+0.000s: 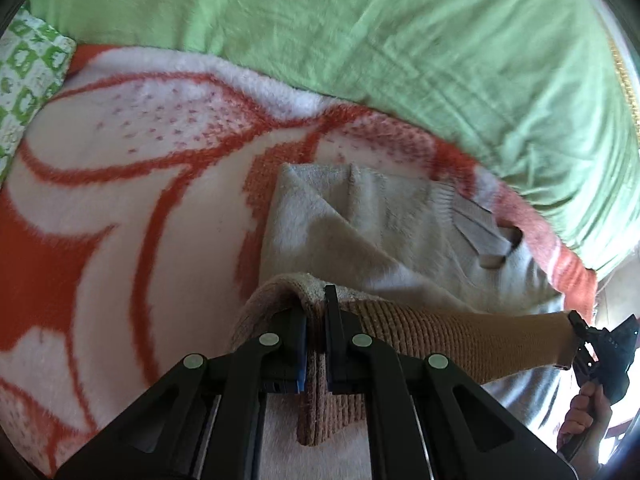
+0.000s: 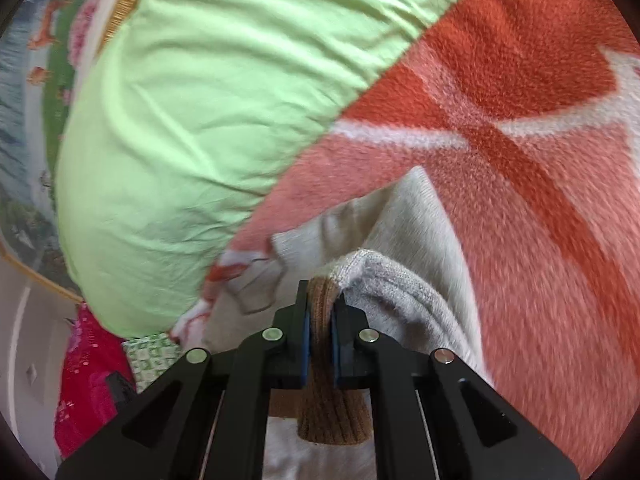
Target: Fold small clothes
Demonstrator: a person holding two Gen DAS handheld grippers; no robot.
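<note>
Above the orange-and-white blanket [image 1: 100, 208], both the left gripper [image 1: 316, 320] and right gripper [image 2: 320, 308] clamp the sweater's tan ribbed hem [image 1: 460, 340], stretched crosswise between them, its cream body [image 1: 400, 232] lying ahead toward the green pillow [image 1: 360, 32].

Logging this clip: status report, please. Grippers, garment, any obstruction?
Left gripper shut on the ribbed brown hem; right gripper shut on it too. White sweater lies on the orange-and-white blanket. Green pillow beyond, clear of the fold.
</note>
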